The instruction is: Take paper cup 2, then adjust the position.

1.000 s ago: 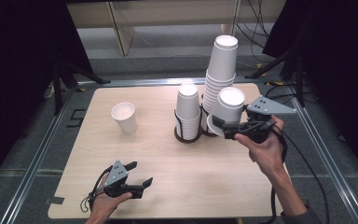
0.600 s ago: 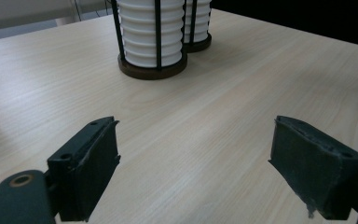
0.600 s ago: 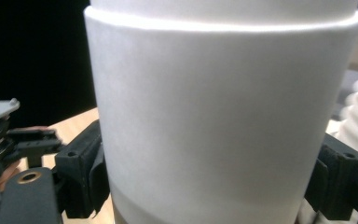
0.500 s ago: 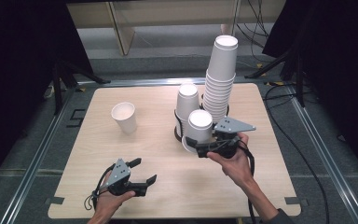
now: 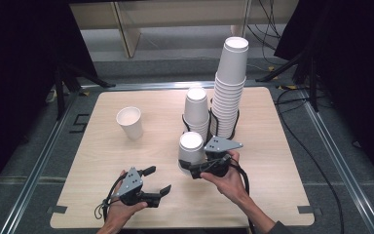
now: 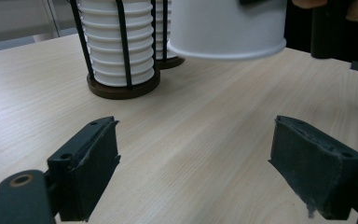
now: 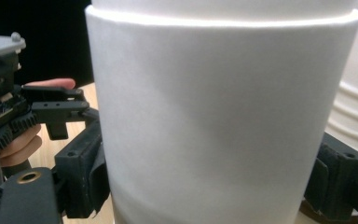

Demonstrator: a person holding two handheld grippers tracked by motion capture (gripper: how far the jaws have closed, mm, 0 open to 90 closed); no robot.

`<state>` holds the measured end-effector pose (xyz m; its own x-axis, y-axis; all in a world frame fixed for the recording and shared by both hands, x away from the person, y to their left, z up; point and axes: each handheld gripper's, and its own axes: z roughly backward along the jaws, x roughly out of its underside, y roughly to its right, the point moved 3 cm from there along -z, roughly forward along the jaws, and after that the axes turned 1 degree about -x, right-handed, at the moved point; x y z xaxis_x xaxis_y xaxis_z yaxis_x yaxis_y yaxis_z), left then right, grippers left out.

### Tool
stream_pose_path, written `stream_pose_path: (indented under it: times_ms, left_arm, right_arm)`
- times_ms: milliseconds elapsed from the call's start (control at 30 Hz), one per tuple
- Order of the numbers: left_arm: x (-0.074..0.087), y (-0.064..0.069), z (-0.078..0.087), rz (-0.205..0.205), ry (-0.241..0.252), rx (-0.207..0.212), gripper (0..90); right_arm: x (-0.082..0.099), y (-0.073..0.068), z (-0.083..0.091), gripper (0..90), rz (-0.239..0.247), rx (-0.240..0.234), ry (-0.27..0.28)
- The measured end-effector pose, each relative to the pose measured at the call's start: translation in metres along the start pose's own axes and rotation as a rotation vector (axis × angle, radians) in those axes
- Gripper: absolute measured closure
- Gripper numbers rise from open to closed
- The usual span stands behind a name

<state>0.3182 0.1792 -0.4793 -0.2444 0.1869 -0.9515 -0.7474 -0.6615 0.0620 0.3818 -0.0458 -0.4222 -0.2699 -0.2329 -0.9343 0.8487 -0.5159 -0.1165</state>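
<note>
Two tools worked over the wooden worktop [image 5: 102,165] in the high view. The right tool [image 5: 191,166] was clamped on a white paper cup [image 5: 191,151], which stood upside down, base up and rim down, its long axis near vertical, just in front of the two black wire racks. The shorter stack of cups [image 5: 196,109] and the tall stack of cups [image 5: 230,92] sat behind it, also inverted. A single upright cup [image 5: 129,123] stood well apart to the left, mouth up. The left tool [image 5: 155,181] lay low near the front edge, jaws apart and holding nothing. By my reading, one cup was already set out and a second was on its way down to the worktop, with the rest of both stacks untouched.

From the left tool view, its two pads [image 6: 93,158] stood well apart over bare wood, nothing between them. The held cup [image 6: 228,28] hung ahead, its rim seemingly clear of the surface, beside the rack [image 6: 121,88] with its ribbed stack.

From the right tool view, the cup [image 7: 214,121] stood between the pads [image 7: 86,172], gripped on both sides of its wall, axis upright. The left tool [image 7: 51,109] showed beyond it, at the left. Setting it down and letting go looked to be what remained.
</note>
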Motion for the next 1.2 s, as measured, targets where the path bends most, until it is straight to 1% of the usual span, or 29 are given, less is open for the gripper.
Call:
stream_pose_path:
  times_ms: [33, 67, 100, 133, 167, 267, 300, 333, 367, 400, 433, 500, 533, 567, 600, 667, 700, 733, 767, 833, 867, 900, 933, 1000, 1033, 1067, 1100, 1133, 1200]
  left_arm:
    - [0.000, 0.000, 0.000, 0.002, -0.005, 0.000, 14.4]
    - [0.000, 0.000, 0.000, 0.001, -0.007, 0.003, 14.4]
    - [0.000, 0.001, 0.000, -0.001, -0.006, 0.005, 14.4]
    - [0.000, 0.001, 0.000, -0.001, 0.003, 0.011, 14.4]
    - [0.000, 0.001, -0.001, 0.002, 0.014, 0.020, 14.4]
    - [0.000, 0.002, -0.001, 0.010, 0.022, 0.018, 14.4]
    - [0.000, 0.002, -0.001, 0.007, 0.023, 0.019, 14.4]
    - [0.000, -0.001, 0.002, -0.031, -0.015, 0.008, 14.4]
    - [0.000, 0.000, 0.001, -0.020, 0.000, 0.014, 14.4]
    - [0.000, 0.002, 0.000, 0.005, 0.009, 0.014, 14.4]
    - [-0.001, 0.002, 0.001, 0.006, 0.009, 0.014, 14.4]
    - [0.000, 0.001, 0.002, -0.007, 0.003, 0.015, 14.4]
    - [-0.001, 0.002, 0.002, -0.004, 0.007, 0.014, 14.4]
    - [-0.001, 0.002, 0.001, 0.000, 0.016, 0.017, 14.4]
    - [-0.001, 0.002, 0.000, 0.003, 0.030, 0.027, 14.4]
    - [-0.001, 0.003, 0.001, -0.006, 0.030, 0.022, 14.4]
    - [-0.001, 0.004, 0.001, 0.002, 0.035, 0.019, 14.4]
    - [-0.001, 0.004, 0.001, 0.002, 0.035, 0.019, 14.4]
    - [-0.002, 0.004, 0.002, -0.002, 0.025, 0.013, 14.4]
    - [-0.002, 0.004, 0.002, -0.007, 0.024, 0.014, 14.4]
    - [-0.002, 0.004, 0.002, -0.005, 0.025, 0.015, 14.4]
    - [-0.002, 0.005, 0.001, -0.003, 0.026, 0.017, 14.4]
    - [-0.002, 0.005, -0.001, -0.001, 0.041, 0.031, 14.4]
    - [-0.003, 0.007, -0.001, -0.001, 0.030, 0.027, 14.4]
    - [-0.003, 0.007, -0.002, -0.004, 0.028, 0.026, 14.4]
    - [-0.003, 0.008, -0.002, -0.004, 0.029, 0.026, 14.4]
    - [-0.003, 0.008, -0.003, 0.001, 0.038, 0.029, 14.4]
    - [-0.003, 0.008, -0.004, -0.003, 0.029, 0.030, 14.2]
    - [-0.003, 0.009, -0.005, -0.002, 0.039, 0.037, 13.3]
  right_arm:
    - [0.001, -0.001, -0.002, 16.6, -0.001, -0.014, 0.006]
    - [0.002, -0.002, -0.003, 16.7, 0.008, -0.013, 0.000]
    - [0.003, -0.004, -0.005, 16.6, 0.003, -0.018, -0.003]
    - [0.003, -0.004, -0.006, 16.6, 0.020, -0.014, -0.005]
    - [0.004, -0.007, -0.009, 16.7, 0.019, -0.029, 0.001]
    - [0.006, -0.010, -0.013, 16.6, 0.016, -0.037, -0.010]
    - [0.006, -0.010, -0.013, 16.6, 0.029, -0.032, -0.015]
    - [0.006, -0.011, -0.014, 16.6, 0.020, -0.045, -0.019]
    - [0.007, -0.013, -0.016, 16.6, 0.013, -0.059, -0.016]
    - [0.007, -0.013, -0.016, 16.6, 0.027, -0.055, -0.012]
    - [0.007, -0.015, -0.017, 16.6, 0.017, -0.062, -0.029]
    - [0.008, -0.017, -0.020, 16.6, 0.018, -0.067, -0.027]
    - [0.009, -0.018, -0.022, 16.6, 0.021, -0.076, -0.014]
    - [0.010, -0.020, -0.025, 16.7, 0.019, -0.095, -0.020]
    - [0.010, -0.021, -0.025, 16.6, 0.026, -0.080, -0.036]
    - [0.010, -0.024, -0.027, 16.6, 0.026, -0.103, -0.033]
    - [0.010, -0.026, -0.027, 16.7, 0.024, -0.091, -0.054]
    - [0.011, -0.028, -0.028, 16.6, 0.010, -0.111, -0.050]
    - [0.010, -0.027, -0.029, 16.7, 0.034, -0.096, -0.042]
    - [0.010, -0.029, -0.031, 16.6, 0.055, -0.101, -0.036]
    - [0.010, -0.032, -0.031, 16.7, 0.021, -0.111, -0.052]
    - [0.010, -0.032, -0.032, 16.6, 0.028, -0.107, -0.053]
    - [0.010, -0.034, -0.034, 16.7, 0.031, -0.111, -0.043]
    - [0.008, -0.034, -0.036, 16.7, 0.067, -0.119, -0.039]
    - [0.009, -0.037, -0.038, 16.7, 0.036, -0.132, -0.040]
    - [0.009, -0.039, -0.038, 16.7, 0.035, -0.126, -0.058]
    - [0.009, -0.038, -0.039, 16.7, 0.063, -0.123, -0.040]
    - [0.009, -0.038, -0.039, 16.8, 0.068, -0.128, -0.047]
    - [0.009, -0.041, -0.041, 16.8, 0.068, -0.134, -0.051]
